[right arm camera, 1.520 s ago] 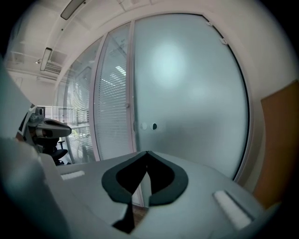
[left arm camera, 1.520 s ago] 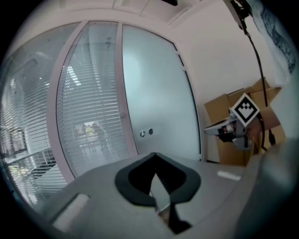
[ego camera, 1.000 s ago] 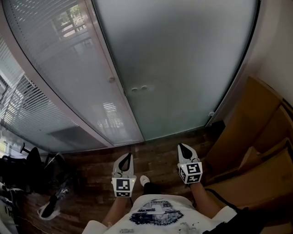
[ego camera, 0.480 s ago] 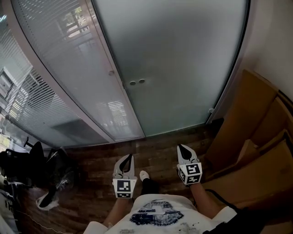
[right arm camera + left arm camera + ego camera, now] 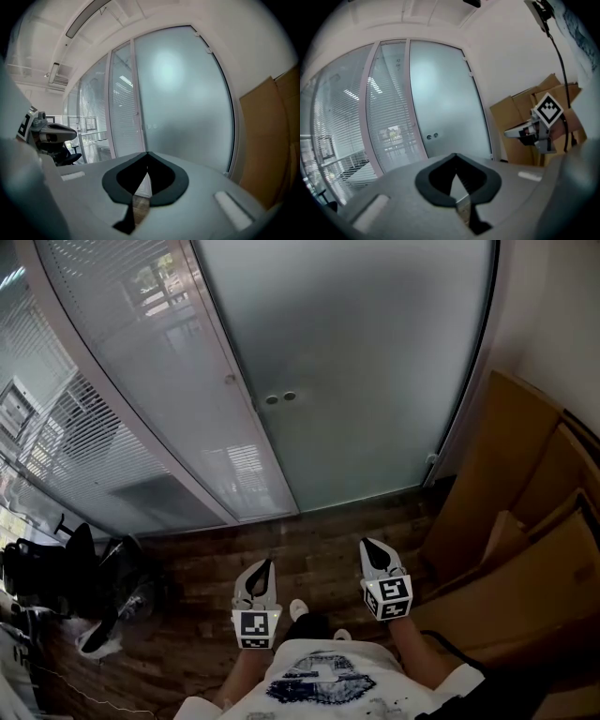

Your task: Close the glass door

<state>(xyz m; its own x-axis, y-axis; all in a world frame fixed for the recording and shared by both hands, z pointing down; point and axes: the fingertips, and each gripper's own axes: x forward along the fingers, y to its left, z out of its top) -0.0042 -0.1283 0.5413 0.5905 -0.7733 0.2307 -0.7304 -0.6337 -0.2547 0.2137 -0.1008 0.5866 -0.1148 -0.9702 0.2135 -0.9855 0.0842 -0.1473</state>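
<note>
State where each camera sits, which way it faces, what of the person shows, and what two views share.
Head view: on the head, steeply down at floor and glass door; left gripper, right gripper and shirt show.
Left gripper view: on left gripper, facing the door; its shut jaws show.
Right gripper view: on right gripper, facing the door; its shut jaws show.
Shared: door, cardboard boxes.

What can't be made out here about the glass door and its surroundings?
- Behind the glass door: the frosting hides everything, in all views.
- Two round fittings on the door: too small in every view to tell a lock from a handle mount.
- Cardboard boxes: cut off by the head view's right edge.
</note>
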